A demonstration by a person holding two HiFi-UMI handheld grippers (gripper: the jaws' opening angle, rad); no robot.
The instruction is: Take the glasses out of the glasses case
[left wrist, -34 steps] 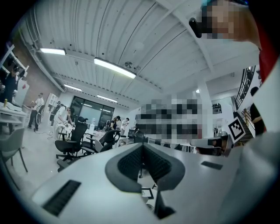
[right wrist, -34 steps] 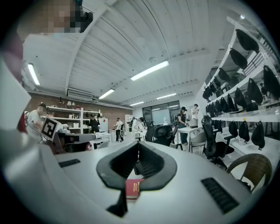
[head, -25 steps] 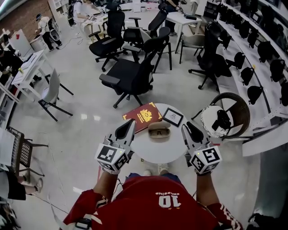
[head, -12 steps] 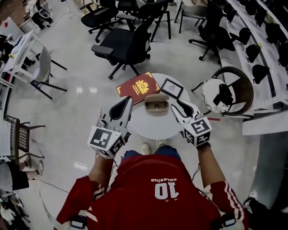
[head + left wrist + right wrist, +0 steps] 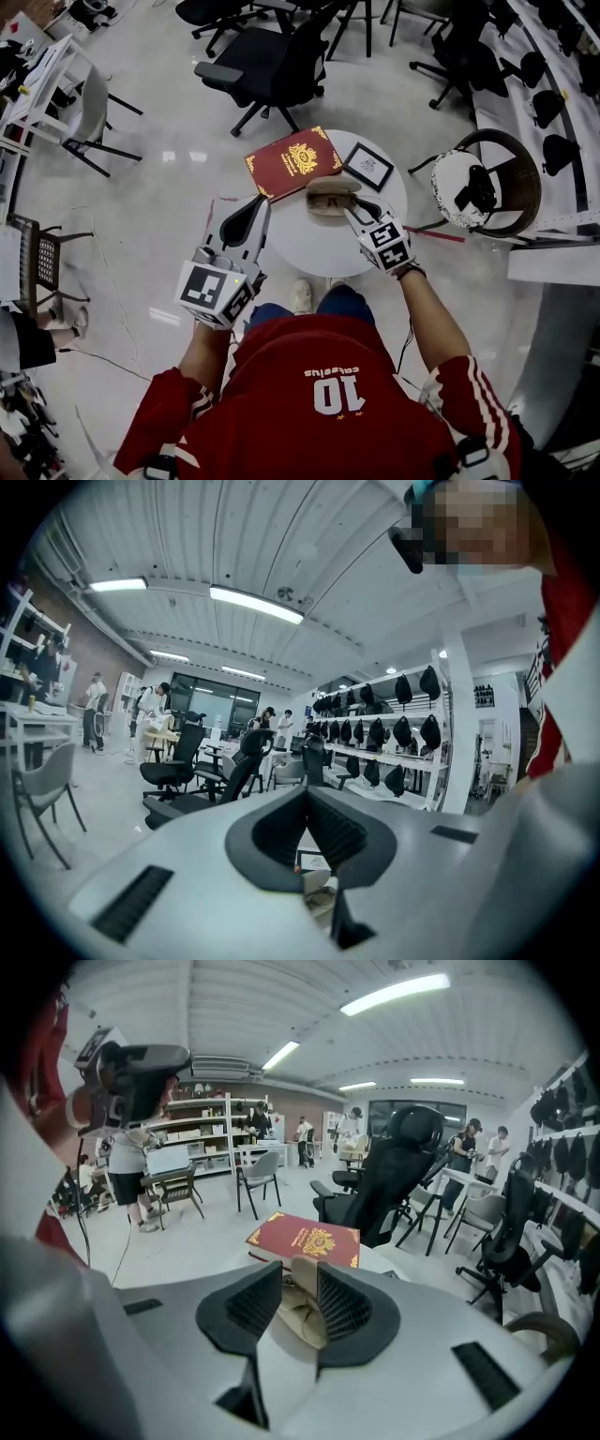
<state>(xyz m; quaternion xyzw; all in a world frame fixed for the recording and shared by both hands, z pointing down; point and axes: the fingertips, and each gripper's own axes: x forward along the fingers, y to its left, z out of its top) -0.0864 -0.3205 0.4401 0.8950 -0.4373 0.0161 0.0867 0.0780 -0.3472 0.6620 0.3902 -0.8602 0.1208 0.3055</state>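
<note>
The beige glasses case [image 5: 330, 195] lies open on the round white table [image 5: 319, 251], with dark-framed glasses in it. My right gripper [image 5: 349, 208] reaches its near right edge. In the right gripper view the case [image 5: 305, 1321] has its raised lid standing between the jaws of the right gripper [image 5: 300, 1274]. The jaws stand narrowly apart; the lid touches the right pad and a thin gap shows on the left. My left gripper [image 5: 253, 208] hovers over the table's left edge, a hand's width from the case. In the left gripper view the left gripper [image 5: 307, 799] is shut and holds nothing.
A red book [image 5: 295, 161] with a gold emblem lies just behind the case, and a small framed picture [image 5: 367, 167] sits at the back right. A round wicker chair [image 5: 506, 164] stands to the right, and black office chairs [image 5: 267, 66] stand beyond the table.
My right gripper has moved forward and left from the table's right side onto the case lid. My left gripper has stayed near the left edge. The head camera has tilted further down.
</note>
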